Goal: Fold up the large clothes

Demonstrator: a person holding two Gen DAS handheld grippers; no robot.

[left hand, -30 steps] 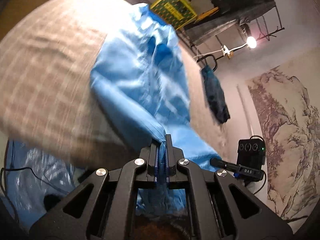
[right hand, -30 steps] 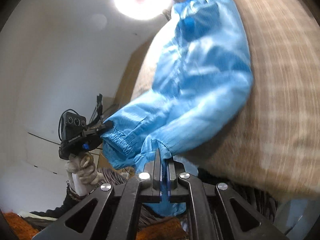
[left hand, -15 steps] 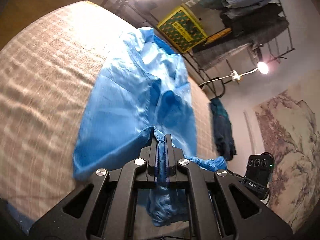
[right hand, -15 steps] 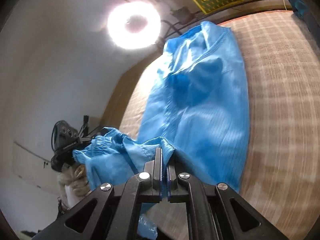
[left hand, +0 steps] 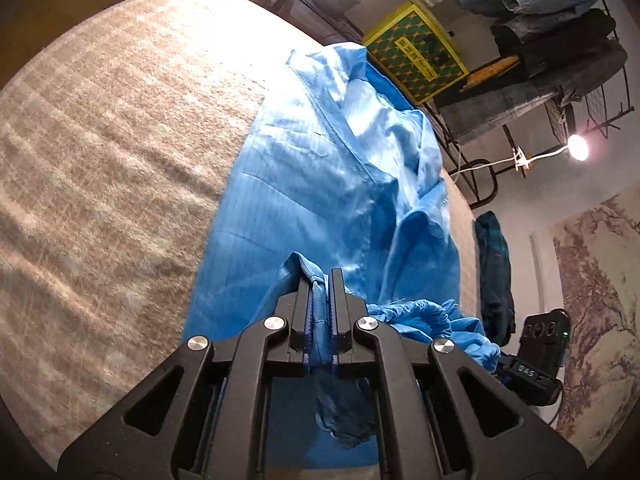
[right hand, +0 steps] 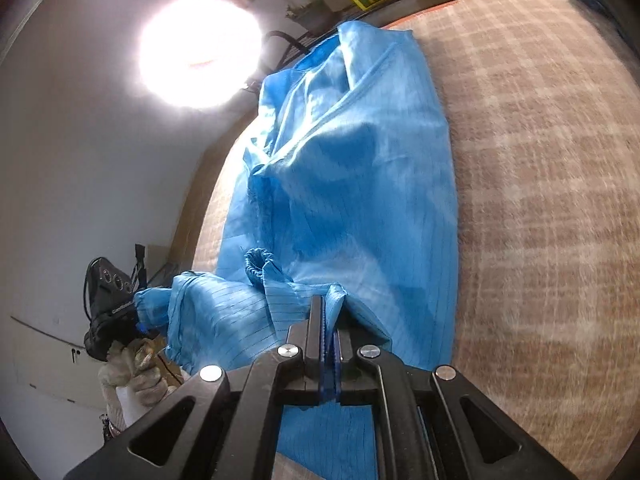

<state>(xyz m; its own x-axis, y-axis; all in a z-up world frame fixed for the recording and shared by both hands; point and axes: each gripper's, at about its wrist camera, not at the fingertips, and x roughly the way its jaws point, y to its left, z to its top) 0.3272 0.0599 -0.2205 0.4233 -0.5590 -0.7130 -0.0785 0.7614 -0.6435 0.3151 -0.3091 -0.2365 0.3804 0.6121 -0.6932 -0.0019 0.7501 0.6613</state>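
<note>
While a bright blue garment (left hand: 320,184) lies lengthwise on the bed (left hand: 100,184), both grippers pinch parts of it near the bed's near edge. The cloth is thin and shiny, with a faint grid of dark lines, a long seam down its front and soft creases where it bunches toward the far edge. An elastic cuff (right hand: 256,266) curls up beside the right gripper (right hand: 328,312), and another gathered cuff (left hand: 416,310) sits just right of the left gripper (left hand: 320,280). The left gripper's fingers (left hand: 338,300) are closed on a fold of the blue fabric, which hangs down behind them in a dark bunch. The right gripper's fingers (right hand: 316,320) are almost together with a ridge of the same cloth pinched between them; their gap has just widened a trifle. A gloved hand (right hand: 136,368) holds the left gripper's handle at the left of the right wrist view. The bed's cover is a beige checked blanket. A ring lamp (right hand: 200,50) glares beyond the far edge.
</note>
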